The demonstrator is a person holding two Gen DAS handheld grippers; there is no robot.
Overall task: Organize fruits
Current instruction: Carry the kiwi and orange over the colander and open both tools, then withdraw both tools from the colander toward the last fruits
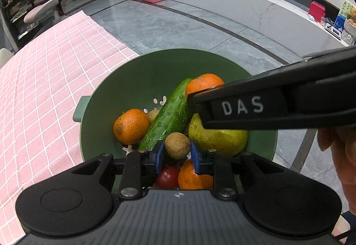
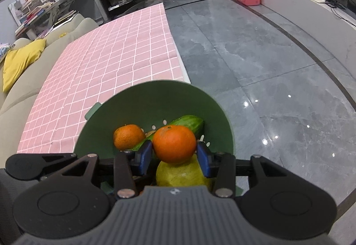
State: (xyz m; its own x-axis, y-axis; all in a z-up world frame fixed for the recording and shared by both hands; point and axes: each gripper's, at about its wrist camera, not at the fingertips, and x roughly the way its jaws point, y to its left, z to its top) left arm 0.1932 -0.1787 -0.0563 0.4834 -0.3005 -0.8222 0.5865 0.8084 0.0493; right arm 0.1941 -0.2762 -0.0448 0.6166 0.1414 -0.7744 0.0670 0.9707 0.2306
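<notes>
A green colander bowl [image 1: 155, 55] [image 2: 155, 84] sits at the edge of a pink checked cloth. It holds a cucumber [image 1: 171, 116], a pear [image 1: 219, 137], a red tomato [image 1: 168, 177] and tangerines [image 1: 131, 126]. My left gripper [image 1: 177, 151] is low in the bowl, its blue pads shut on a small brown longan [image 1: 178, 144]. My right gripper [image 2: 174, 148] is shut on a tangerine [image 2: 174, 143] that sits on top of the pear [image 2: 180, 175]. One of its black fingers [image 1: 222, 109] crosses the bowl from the right in the left wrist view.
The pink checked cloth [image 2: 111, 55] stretches away to the left of the bowl. Shiny grey floor tiles [image 2: 267, 67] lie to the right. A sofa with a yellow cushion [image 2: 20, 62] borders the cloth on the left. A person's hand [image 1: 342, 156] shows at the right edge.
</notes>
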